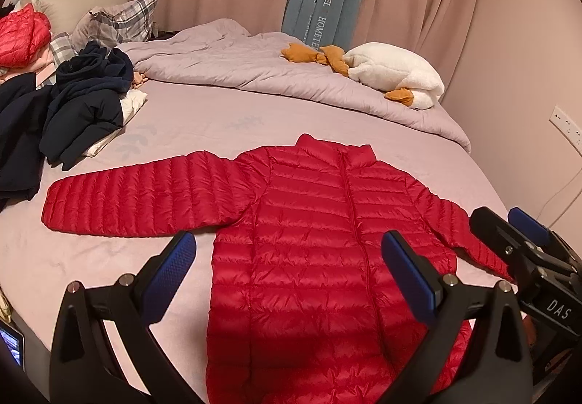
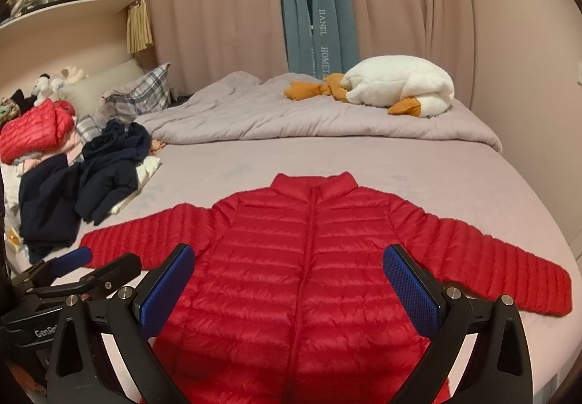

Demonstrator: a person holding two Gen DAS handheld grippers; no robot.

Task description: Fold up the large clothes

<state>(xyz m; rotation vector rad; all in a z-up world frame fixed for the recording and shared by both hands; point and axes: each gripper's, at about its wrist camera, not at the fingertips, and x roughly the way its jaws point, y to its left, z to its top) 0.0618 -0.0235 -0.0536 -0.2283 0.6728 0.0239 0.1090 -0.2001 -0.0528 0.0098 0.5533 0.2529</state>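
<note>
Two hand-held grippers, left [image 1: 287, 258] and right [image 2: 289, 269], released, red jacket [image 2: 313, 258] flat on bed [image 2: 454, 178], pink curtains [image 2: 218, 3]

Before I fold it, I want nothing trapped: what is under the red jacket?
The red jacket lies flat on the pale sheet. Whatever sits directly beneath it is covered.

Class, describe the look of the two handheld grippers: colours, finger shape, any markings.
Both the left gripper and the right gripper have black angular frames with silver bolts, and flat fingers faced with blue dimpled pads. White lettering marks their bodies: "DAS" on the right, "GenRo", cut off, on the left.
</note>
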